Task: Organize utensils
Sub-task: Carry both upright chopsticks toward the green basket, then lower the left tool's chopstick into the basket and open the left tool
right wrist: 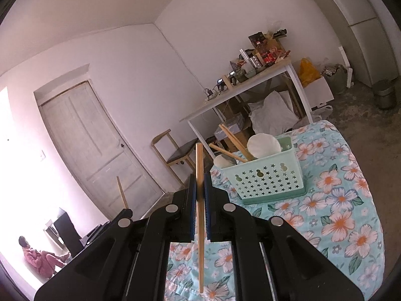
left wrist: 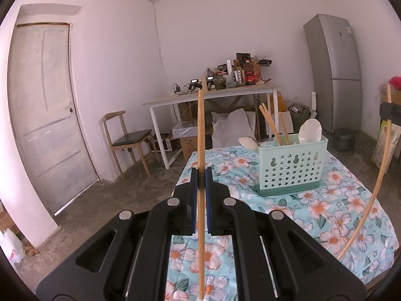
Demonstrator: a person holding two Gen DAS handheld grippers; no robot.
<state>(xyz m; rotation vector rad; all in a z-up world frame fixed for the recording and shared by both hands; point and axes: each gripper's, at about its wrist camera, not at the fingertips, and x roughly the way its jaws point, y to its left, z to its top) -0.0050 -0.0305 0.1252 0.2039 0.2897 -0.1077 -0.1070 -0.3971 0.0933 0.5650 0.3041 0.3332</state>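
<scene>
Both hands are carrying one chopstick each toward the mint-green utensil basket (left wrist: 292, 166), which is standing on the floral tablecloth (left wrist: 345, 215). The left gripper (left wrist: 201, 175) is clamping narrowly on an upright chopstick (left wrist: 200, 130), the stick running between its blue pads from 12 o'clock down to 6 o'clock. The right gripper (right wrist: 199, 183) is pinching the other chopstick (right wrist: 199, 165) the same way, tilted only slightly.

To do this step well, I would judge that each stick should be brought over the compartment already holding chopsticks (left wrist: 269, 123), its lower tip lowered inside the wall before the jaws are let go, one hand at a time so the sticks are not crossing. The long overhang below each grip is likely to catch the basket rim, so the hand should be rising first.

From the left gripper the basket is lying at about 2 o'clock, well apart, with two white spoons (left wrist: 310, 130) showing in it. From the right gripper the basket (right wrist: 269, 180) is sitting at about 2 o'clock too, near
</scene>
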